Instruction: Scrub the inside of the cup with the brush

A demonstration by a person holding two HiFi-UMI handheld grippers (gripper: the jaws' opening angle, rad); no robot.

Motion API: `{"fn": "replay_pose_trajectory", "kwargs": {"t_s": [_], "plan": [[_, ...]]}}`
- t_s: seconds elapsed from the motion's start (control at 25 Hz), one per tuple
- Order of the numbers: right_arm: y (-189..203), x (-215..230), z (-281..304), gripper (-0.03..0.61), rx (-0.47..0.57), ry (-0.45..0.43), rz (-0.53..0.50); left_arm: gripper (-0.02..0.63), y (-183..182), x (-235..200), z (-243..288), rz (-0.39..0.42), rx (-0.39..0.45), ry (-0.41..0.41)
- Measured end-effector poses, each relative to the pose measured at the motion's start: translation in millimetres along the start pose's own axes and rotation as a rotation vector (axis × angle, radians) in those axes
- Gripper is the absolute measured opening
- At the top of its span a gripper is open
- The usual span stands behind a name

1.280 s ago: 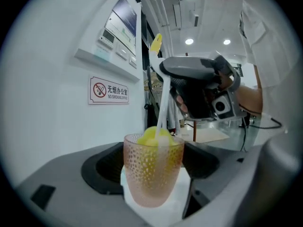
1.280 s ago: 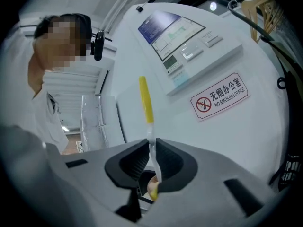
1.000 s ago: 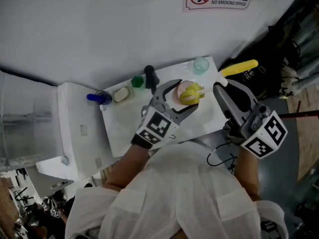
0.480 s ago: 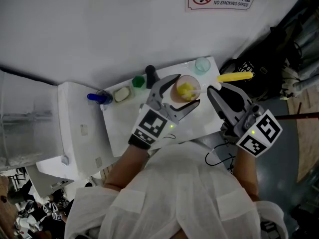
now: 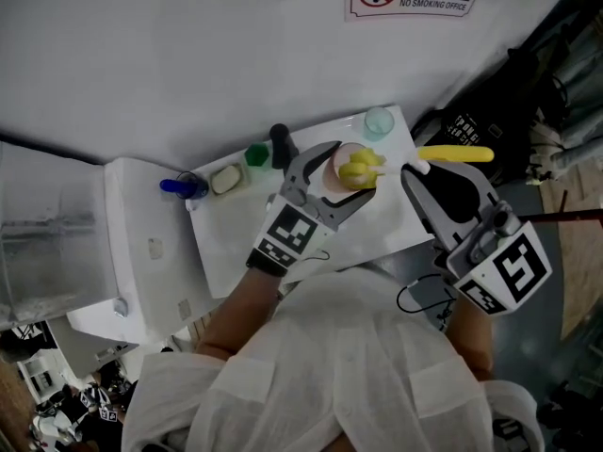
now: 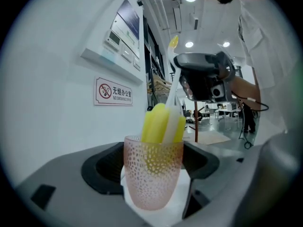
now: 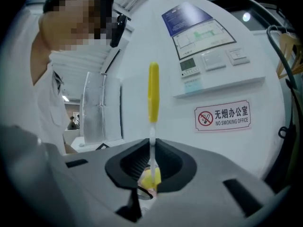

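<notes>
We have the left gripper (image 5: 350, 171) closed on the cup (image 6: 152, 174), and the right gripper (image 5: 415, 168) closed on the brush (image 5: 457, 153) stem, its yellow head down inside the cup

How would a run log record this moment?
left tool: shut on cup | right tool: shut on brush | brush head: inside cup

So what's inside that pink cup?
The yellow sponge head of the brush sits in the cup, poking above its rim. The dimpled wall blurs the bottom, so anything lower down cannot be told.
</notes>
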State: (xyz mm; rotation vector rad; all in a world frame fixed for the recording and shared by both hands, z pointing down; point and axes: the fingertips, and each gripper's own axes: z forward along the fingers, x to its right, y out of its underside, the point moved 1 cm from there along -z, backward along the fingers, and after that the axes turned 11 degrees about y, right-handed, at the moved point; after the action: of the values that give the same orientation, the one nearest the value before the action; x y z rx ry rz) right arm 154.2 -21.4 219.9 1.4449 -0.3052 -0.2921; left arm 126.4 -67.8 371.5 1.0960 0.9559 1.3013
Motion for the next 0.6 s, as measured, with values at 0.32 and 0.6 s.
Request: {"fn": "replay_pose_trajectory", "kwargs": {"t_s": [0.32, 0.6], "plan": [[45, 14, 12, 0.037, -0.059, 0.03, 0.104, 0.37, -10, 20, 17, 0.029, 0.107, 0.073], [92, 36, 14, 0.038, -0.167, 0.126, 0.022, 0.37, 36, 45, 66, -0.04, 0.109, 0.17]]}}
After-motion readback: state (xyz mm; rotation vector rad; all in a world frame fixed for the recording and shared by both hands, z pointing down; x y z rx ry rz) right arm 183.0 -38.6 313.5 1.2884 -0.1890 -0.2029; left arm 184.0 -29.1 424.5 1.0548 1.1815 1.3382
